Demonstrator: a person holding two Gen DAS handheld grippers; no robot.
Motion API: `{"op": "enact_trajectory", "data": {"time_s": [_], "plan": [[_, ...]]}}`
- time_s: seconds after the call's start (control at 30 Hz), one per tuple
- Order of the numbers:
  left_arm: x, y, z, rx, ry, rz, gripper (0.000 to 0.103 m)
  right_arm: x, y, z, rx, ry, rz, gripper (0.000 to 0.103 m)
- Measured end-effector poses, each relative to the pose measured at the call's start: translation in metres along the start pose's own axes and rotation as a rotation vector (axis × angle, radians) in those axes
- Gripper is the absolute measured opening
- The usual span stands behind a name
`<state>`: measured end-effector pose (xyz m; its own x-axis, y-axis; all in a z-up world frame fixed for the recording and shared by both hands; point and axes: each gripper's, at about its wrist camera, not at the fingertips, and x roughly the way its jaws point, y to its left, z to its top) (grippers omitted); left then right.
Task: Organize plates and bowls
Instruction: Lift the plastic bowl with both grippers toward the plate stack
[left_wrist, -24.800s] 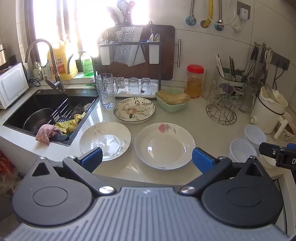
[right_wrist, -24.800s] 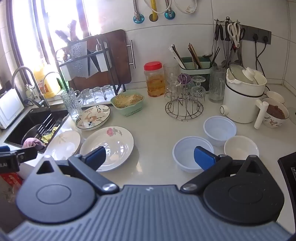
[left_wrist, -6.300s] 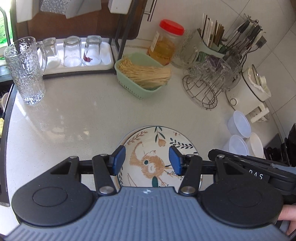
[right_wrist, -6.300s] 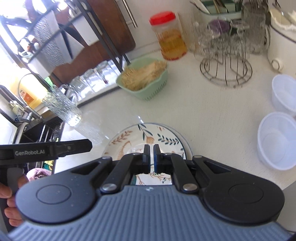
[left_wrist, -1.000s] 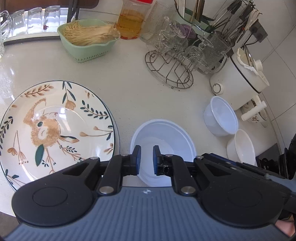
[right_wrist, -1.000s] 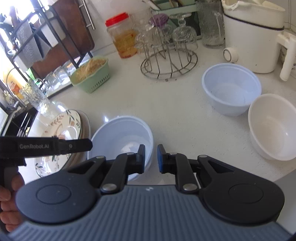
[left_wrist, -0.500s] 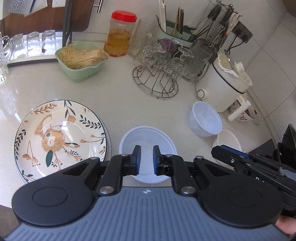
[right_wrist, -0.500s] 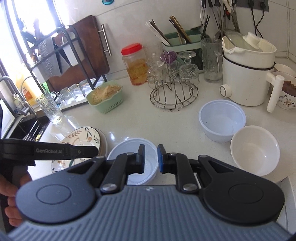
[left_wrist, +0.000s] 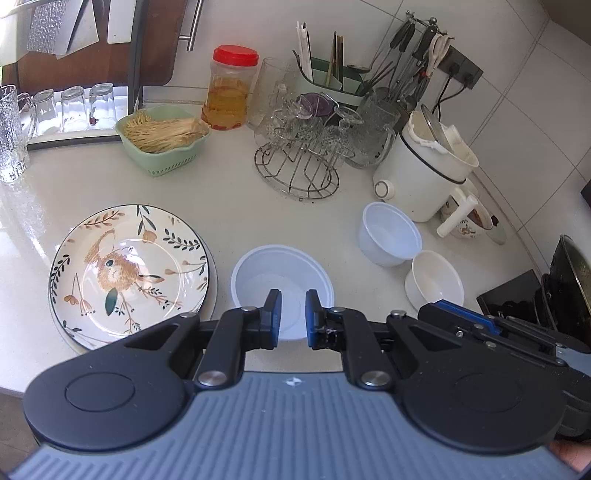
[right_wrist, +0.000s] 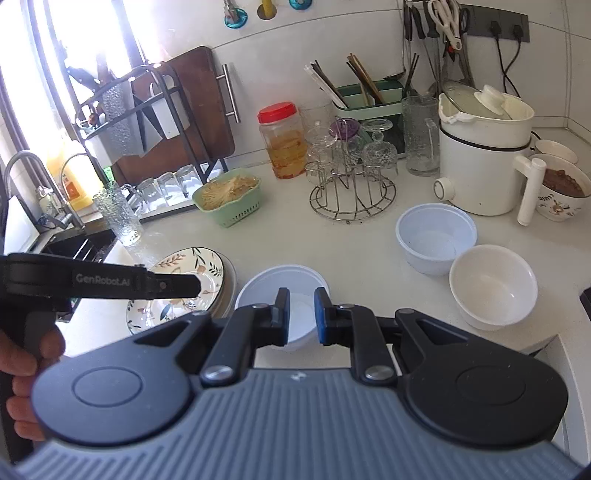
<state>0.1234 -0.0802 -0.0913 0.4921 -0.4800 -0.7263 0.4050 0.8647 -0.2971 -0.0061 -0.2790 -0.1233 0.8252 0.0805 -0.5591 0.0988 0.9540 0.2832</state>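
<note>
Left wrist view: the plate stack (left_wrist: 129, 273) sits heavy and breakable beside the nearest white bowl (left_wrist: 282, 275), light and slick; its rim is probably the best hold. Left gripper (left_wrist: 291, 317) and right gripper (right_wrist: 299, 315) hover narrow, empty.

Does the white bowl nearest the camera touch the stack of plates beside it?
Apart. In the left wrist view a strip of bare counter shows between the nearest white bowl and the stack of plates.
</note>
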Motion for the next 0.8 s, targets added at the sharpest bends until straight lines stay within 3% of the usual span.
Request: {"op": "enact_trajectory", "data": {"time_s": [0.27,0.8], "plan": [[-0.006,-0.005,-0.002,0.028,0.004,-0.012,0.015,-0.007,-0.002,-0.004,0.011,-0.009,-0.025,0.018],[0.02,-0.013,0.035,0.108,0.025,-0.071,0.015,0.0,-0.009,0.011,0.033,-0.03,-0.126,0.018]]}}
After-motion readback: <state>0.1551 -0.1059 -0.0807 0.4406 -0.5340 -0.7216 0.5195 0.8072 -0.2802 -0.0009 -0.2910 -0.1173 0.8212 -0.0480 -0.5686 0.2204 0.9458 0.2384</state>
